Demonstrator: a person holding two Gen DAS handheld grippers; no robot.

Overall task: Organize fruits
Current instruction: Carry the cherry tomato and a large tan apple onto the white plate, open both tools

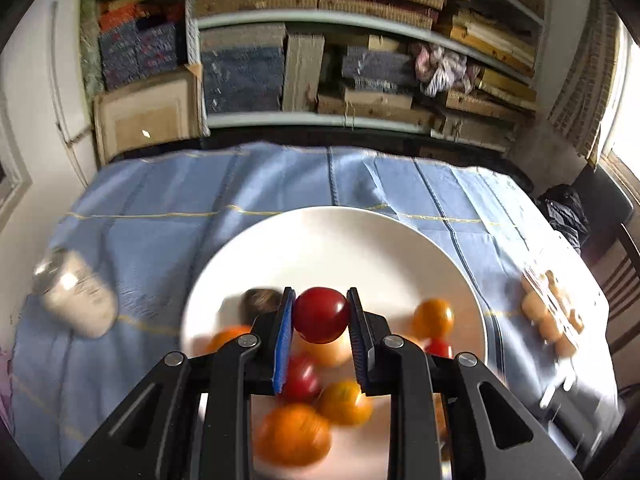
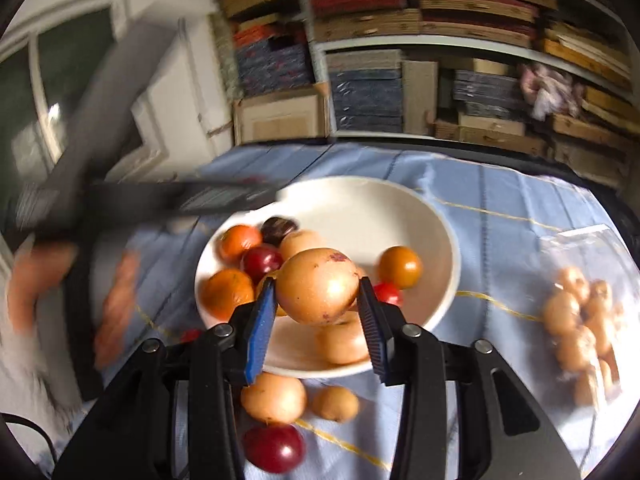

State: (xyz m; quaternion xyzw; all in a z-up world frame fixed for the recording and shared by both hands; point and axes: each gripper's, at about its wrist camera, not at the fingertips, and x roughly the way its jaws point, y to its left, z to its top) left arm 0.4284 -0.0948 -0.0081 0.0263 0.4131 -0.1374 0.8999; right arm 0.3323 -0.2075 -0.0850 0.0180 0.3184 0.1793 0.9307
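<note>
My left gripper [image 1: 321,314] is shut on a small dark red fruit [image 1: 320,314], held above the white bowl [image 1: 332,240]. Below it the bowl holds several oranges [image 1: 294,434], red fruits and a dark one [image 1: 262,300]. My right gripper [image 2: 318,296] is shut on a large tan pear-like fruit [image 2: 318,286], above the near rim of the white bowl [image 2: 380,208]. On the cloth in front of the bowl lie two tan fruits [image 2: 274,398] and a red fruit [image 2: 274,448]. The left gripper's body, blurred, and a hand [image 2: 24,292] cross the left of the right wrist view.
A blue tablecloth [image 1: 160,240] covers the table. A glass jar with white contents [image 1: 78,300] lies to the bowl's left. A clear bag of small tan fruits [image 2: 584,328] sits to the bowl's right. Shelves of stacked boards [image 1: 360,60] stand behind the table.
</note>
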